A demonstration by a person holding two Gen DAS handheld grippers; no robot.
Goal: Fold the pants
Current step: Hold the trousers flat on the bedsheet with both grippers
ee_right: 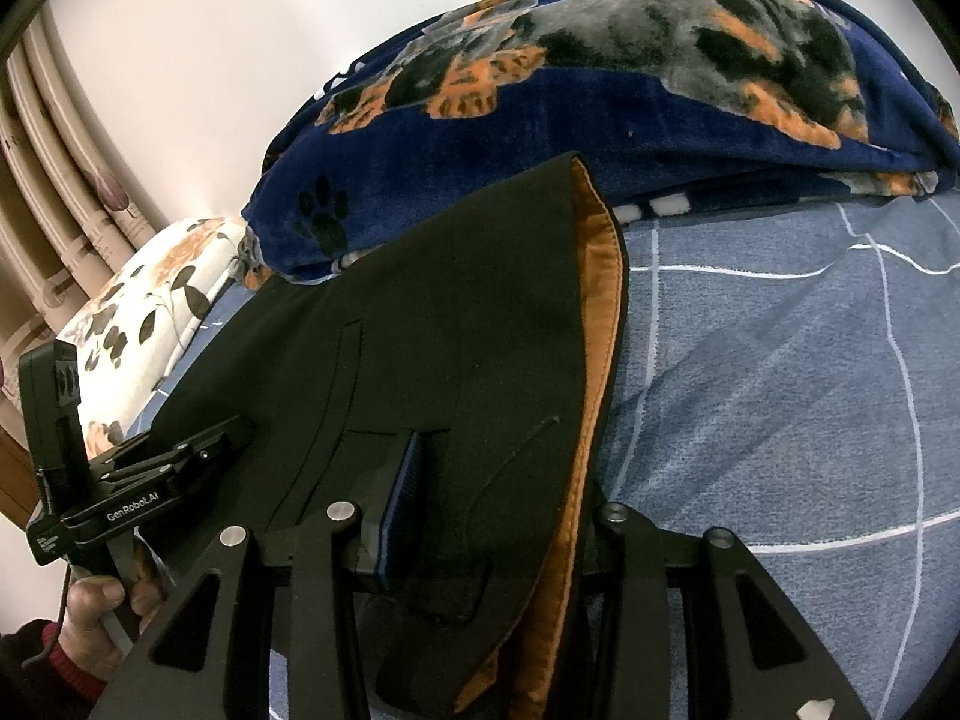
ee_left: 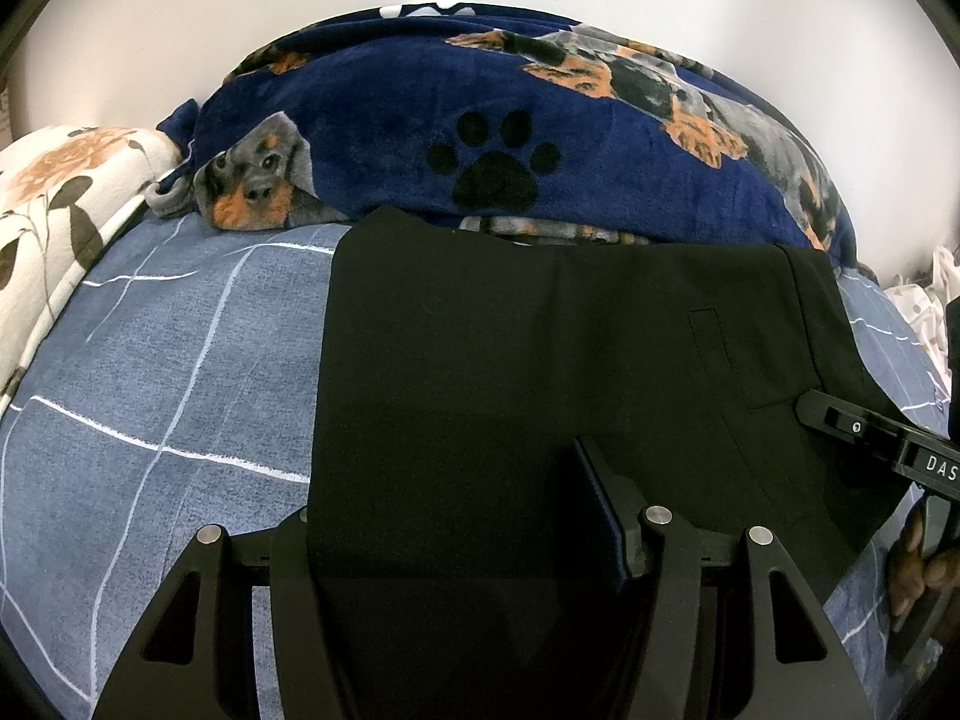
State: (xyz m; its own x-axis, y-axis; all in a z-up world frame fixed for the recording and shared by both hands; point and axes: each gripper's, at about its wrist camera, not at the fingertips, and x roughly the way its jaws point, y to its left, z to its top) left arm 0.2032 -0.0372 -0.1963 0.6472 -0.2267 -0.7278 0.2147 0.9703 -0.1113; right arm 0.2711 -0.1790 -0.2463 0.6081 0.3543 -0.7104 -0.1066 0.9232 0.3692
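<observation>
My left gripper (ee_left: 456,546) and right gripper (ee_right: 486,516) both reach forward, low over the bed (ee_left: 168,372), jaws spread, with the pants (ee_left: 540,360) lying between each pair of fingers.

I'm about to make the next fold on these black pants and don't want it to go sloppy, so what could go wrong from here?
1. The black pants lie between the fingers of both the left gripper and the right gripper; uneven pulling might skew the fold.
2. The orange lining already shows at one edge and might be exposed further.
3. The navy dog-print fleece blanket touches the far edge and could snag.
</observation>
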